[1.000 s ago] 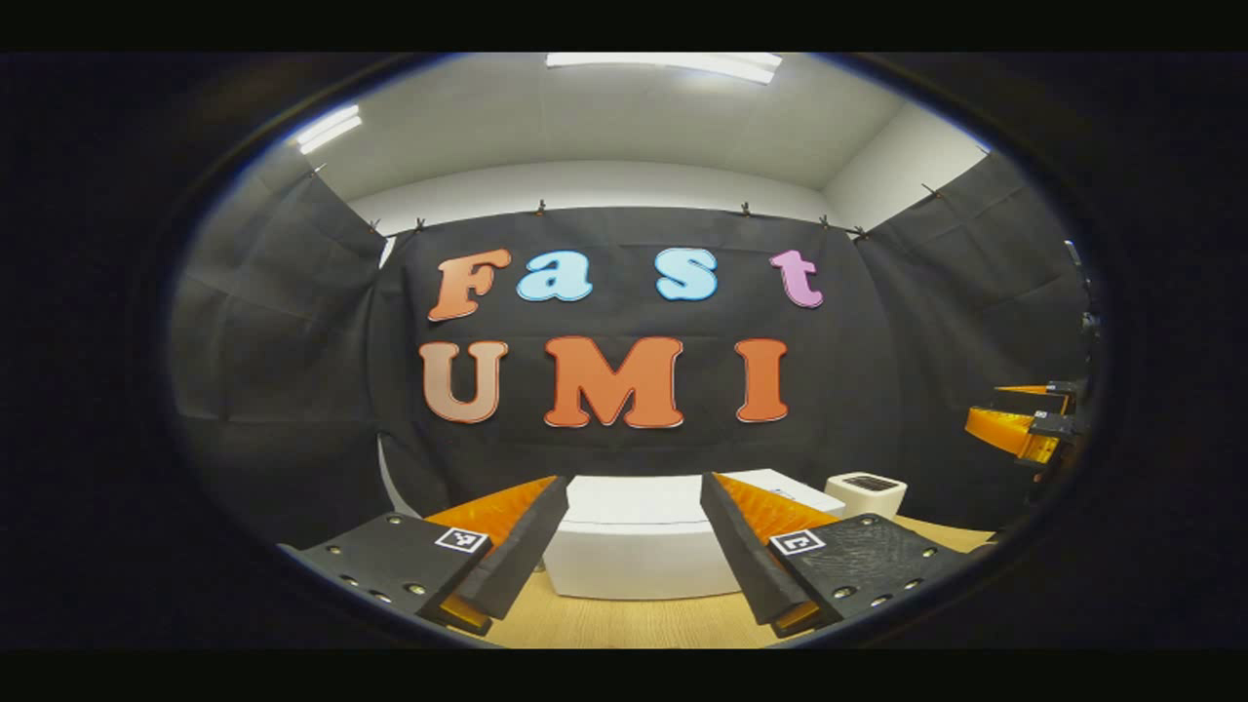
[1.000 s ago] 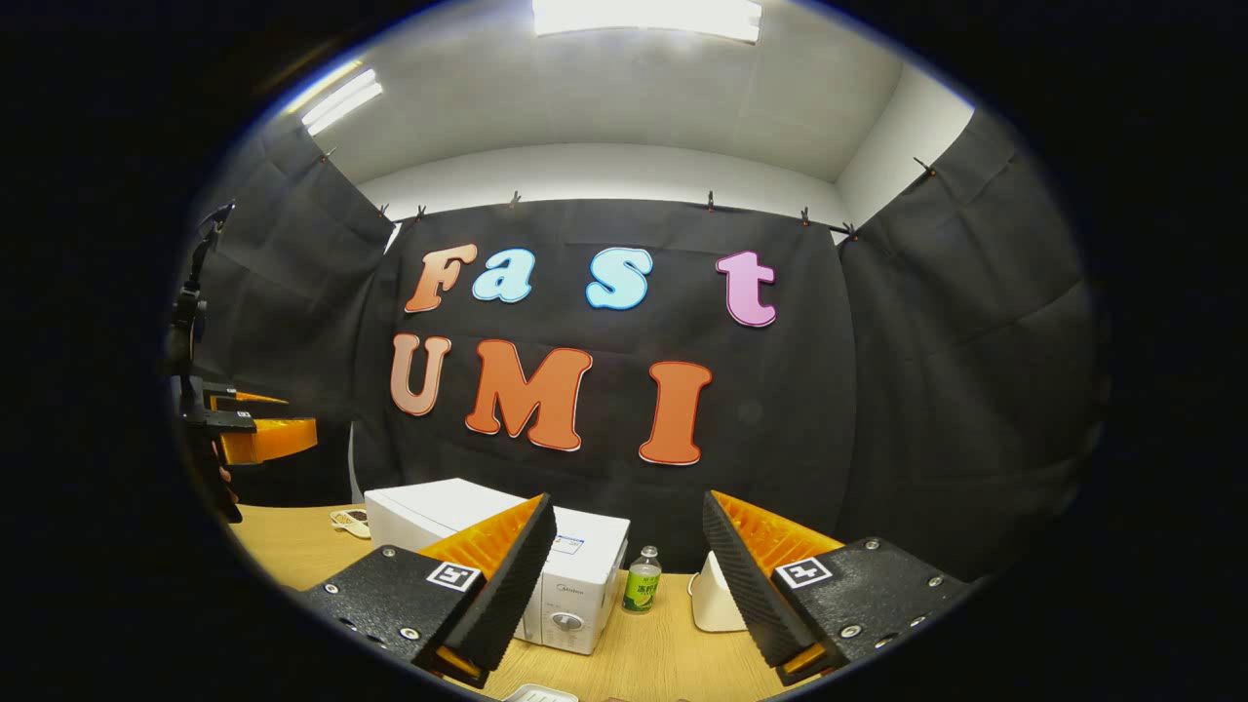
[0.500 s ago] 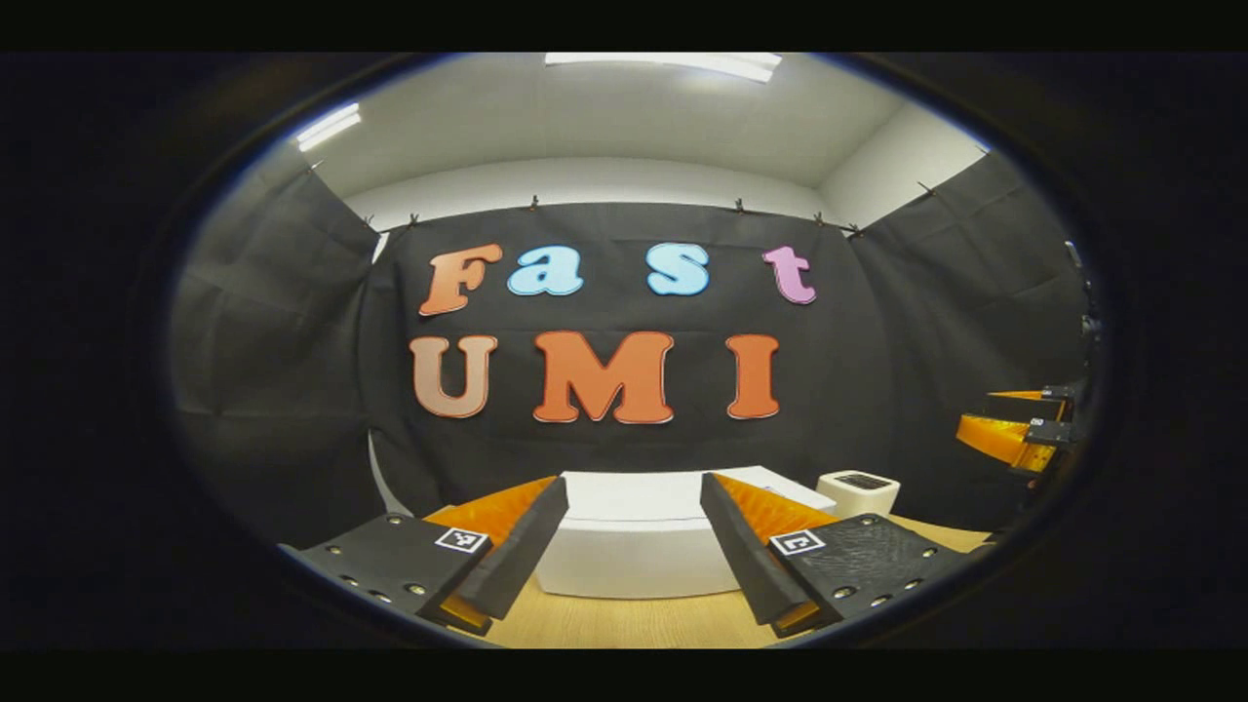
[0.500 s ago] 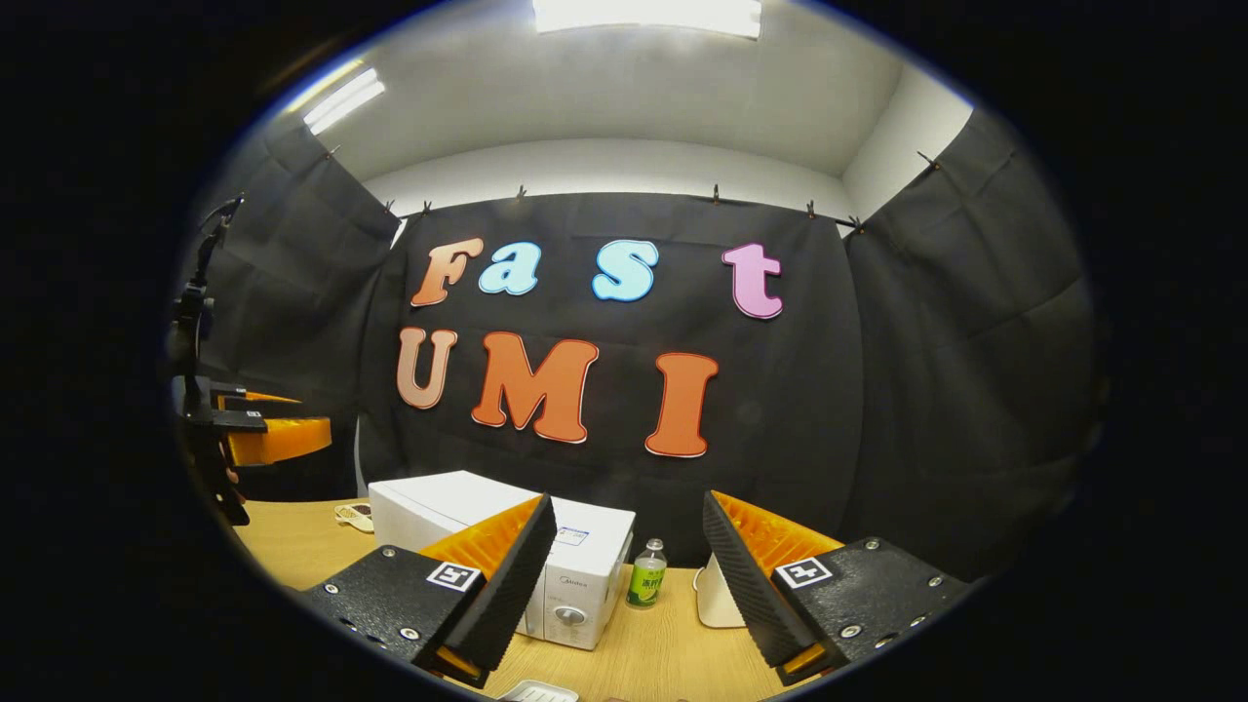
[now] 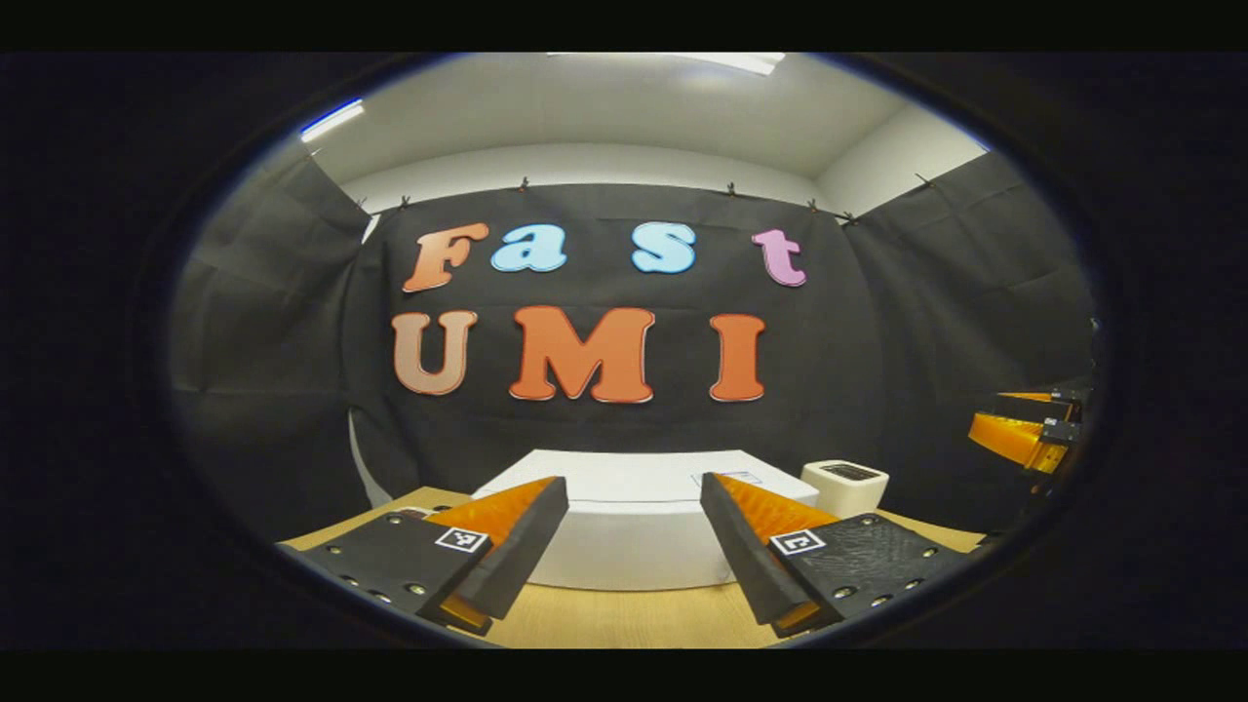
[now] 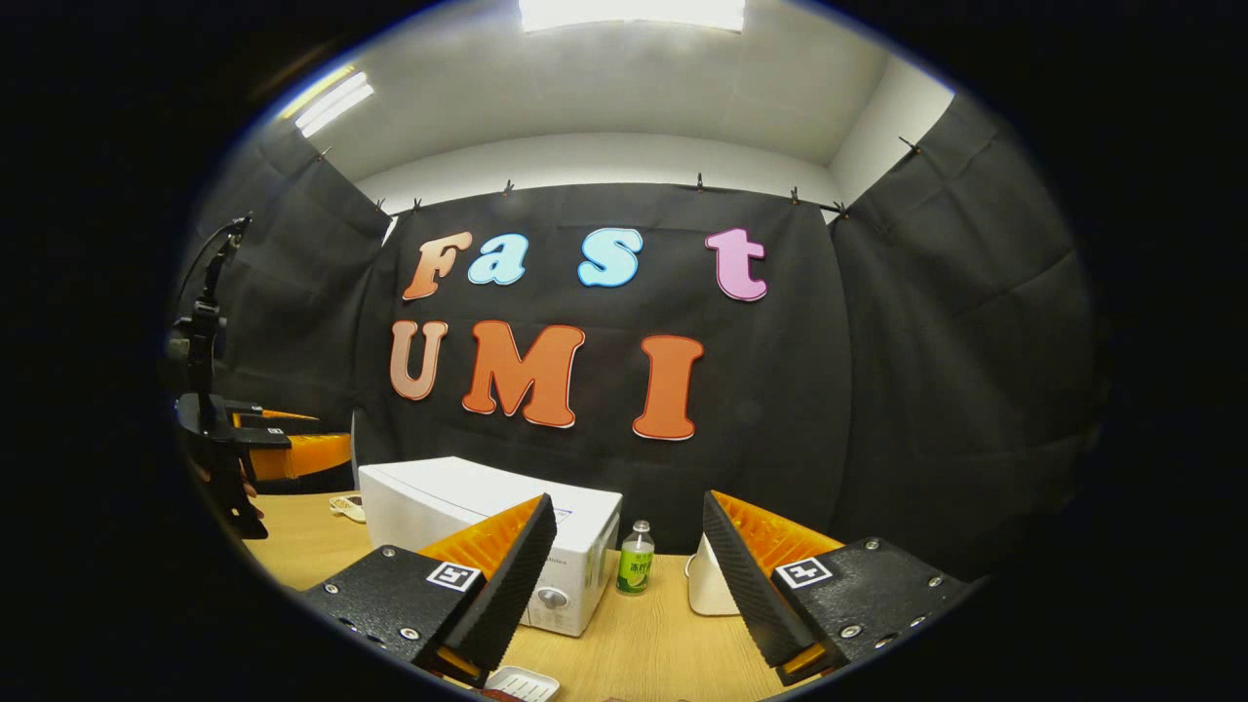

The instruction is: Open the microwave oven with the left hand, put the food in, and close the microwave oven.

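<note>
Left claw (image 5: 634,546): your left claw is spread wide and grips nothing; it hangs above the table (image 5: 624,619), and the microwave oven (image 5: 634,531) sits between its two fingers, farther back. In the right gripper view you see this same claw (image 6: 292,453) at the far left, off the table and well apart from the oven.
Snack dish (image 6: 346,505): a small flat dish lies on the table just left of the oven's back corner; what is in it is too small to tell.
Microwave oven (image 6: 458,497): white, standing on the table with its door closed; the round knob (image 6: 552,598) faces you on its right front.
White tray (image 6: 524,684): a small ribbed tray lies at the near edge of the table, below the oven; something reddish touches its left end, but you cannot tell what it is.
Bottle (image 6: 635,570): a small bottle with a green label stands upright just right of the oven.
White box (image 5: 844,485): a small white box with a dark slotted top stands right of the oven, apart from it.
Right claw (image 6: 629,585): your right claw is also spread wide and empty, above the table in front of the bottle. In the left gripper view it (image 5: 1019,434) shows at the far right, up off the table.
</note>
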Demonstrator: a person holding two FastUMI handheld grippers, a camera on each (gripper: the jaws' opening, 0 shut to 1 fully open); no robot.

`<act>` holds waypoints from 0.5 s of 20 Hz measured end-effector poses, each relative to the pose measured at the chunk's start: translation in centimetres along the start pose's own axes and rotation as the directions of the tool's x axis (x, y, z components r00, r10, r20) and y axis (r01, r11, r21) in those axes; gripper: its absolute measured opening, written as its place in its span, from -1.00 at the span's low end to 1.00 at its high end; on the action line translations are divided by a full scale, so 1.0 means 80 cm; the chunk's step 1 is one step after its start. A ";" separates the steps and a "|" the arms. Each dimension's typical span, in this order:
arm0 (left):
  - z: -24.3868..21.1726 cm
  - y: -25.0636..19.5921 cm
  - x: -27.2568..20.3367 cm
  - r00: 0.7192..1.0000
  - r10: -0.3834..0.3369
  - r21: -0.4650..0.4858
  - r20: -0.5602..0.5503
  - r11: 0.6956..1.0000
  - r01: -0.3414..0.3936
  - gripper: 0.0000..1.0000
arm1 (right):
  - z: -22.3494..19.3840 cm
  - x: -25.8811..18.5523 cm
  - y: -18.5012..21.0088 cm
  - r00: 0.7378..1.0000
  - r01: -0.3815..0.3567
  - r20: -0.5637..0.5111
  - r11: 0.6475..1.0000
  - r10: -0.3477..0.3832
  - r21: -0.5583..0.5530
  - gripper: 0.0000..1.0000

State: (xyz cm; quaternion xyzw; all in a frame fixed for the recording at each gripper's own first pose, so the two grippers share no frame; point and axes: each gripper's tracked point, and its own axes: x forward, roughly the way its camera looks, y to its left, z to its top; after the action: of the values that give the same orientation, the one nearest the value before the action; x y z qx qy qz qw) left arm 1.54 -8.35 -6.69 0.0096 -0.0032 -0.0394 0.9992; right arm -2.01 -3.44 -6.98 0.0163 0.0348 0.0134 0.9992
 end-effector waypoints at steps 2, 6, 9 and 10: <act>-0.029 -0.027 0.006 0.999 -0.034 -0.007 -0.012 0.999 0.034 0.77 | -0.022 -0.008 -0.014 1.000 0.018 -0.022 1.000 -0.018 0.004 0.88; -0.088 -0.074 0.022 0.995 -0.088 -0.018 -0.047 0.996 0.087 0.84 | -0.065 -0.025 -0.028 0.998 0.023 -0.056 1.000 -0.022 0.018 0.89; -0.133 -0.100 0.039 0.990 -0.111 -0.024 -0.082 0.994 0.110 0.77 | -0.099 -0.039 -0.035 0.995 0.034 -0.100 0.998 -0.029 0.046 0.89; -0.150 -0.107 0.045 0.988 -0.116 -0.030 -0.100 0.993 0.113 0.77 | -0.108 -0.044 -0.037 0.993 0.037 -0.110 0.998 -0.030 0.057 0.89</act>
State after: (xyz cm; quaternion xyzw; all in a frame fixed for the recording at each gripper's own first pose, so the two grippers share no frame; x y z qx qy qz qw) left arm 4.58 -16.96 -18.87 -0.0005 0.0485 -0.0962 0.9942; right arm -6.03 -6.22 -15.49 0.0444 0.0901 -0.0036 0.9949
